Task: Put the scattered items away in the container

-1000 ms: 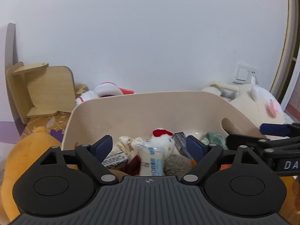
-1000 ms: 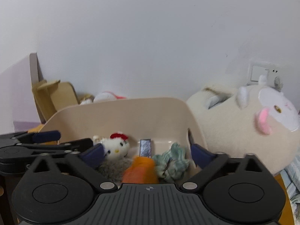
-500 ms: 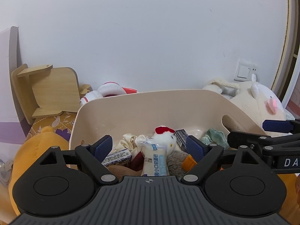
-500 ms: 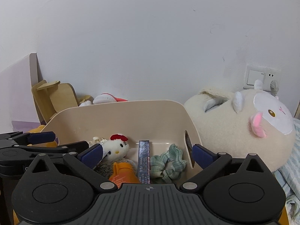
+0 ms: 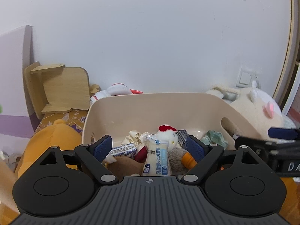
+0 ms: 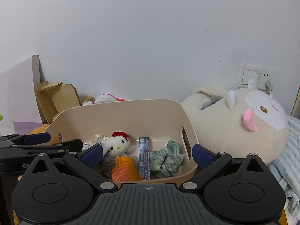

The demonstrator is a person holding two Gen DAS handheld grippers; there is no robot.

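Left wrist view: the left gripper [image 5: 149, 146] is held above the near edge of the beige container [image 5: 150, 103], its blue pads spread wide with nothing pinched between them. Behind the gap the gathered items are seen lying inside the bin: a white snack packet [image 5: 157, 158] propped upright on the pile, a small white cat plush with a red bow [image 5: 167, 136], a blue-patterned wrapper [image 5: 122, 149], a cream cloth piece [image 5: 133, 136] and a grey furry toy [image 5: 177, 158].

From the right wrist view, the right gripper [image 6: 148, 152] is likewise seen with its pads parted and empty, poised at the bin's near rim. An orange bottle [image 6: 124, 169], a dark flat box [image 6: 144, 156] leaning on its edge and a green checked scrunchie [image 6: 166, 156] are shown resting on the container floor, close to the side wall with the handle slot.

Both tools appear to be kept clear of the contents so that nothing is disturbed. Since every small item in sight is inside the bin, the tidying is judged to be at or near its end. A large cream plush [image 6: 234, 127] beside the container and an orange plush [image 5: 52, 142] on the other side are probably not part of the task.
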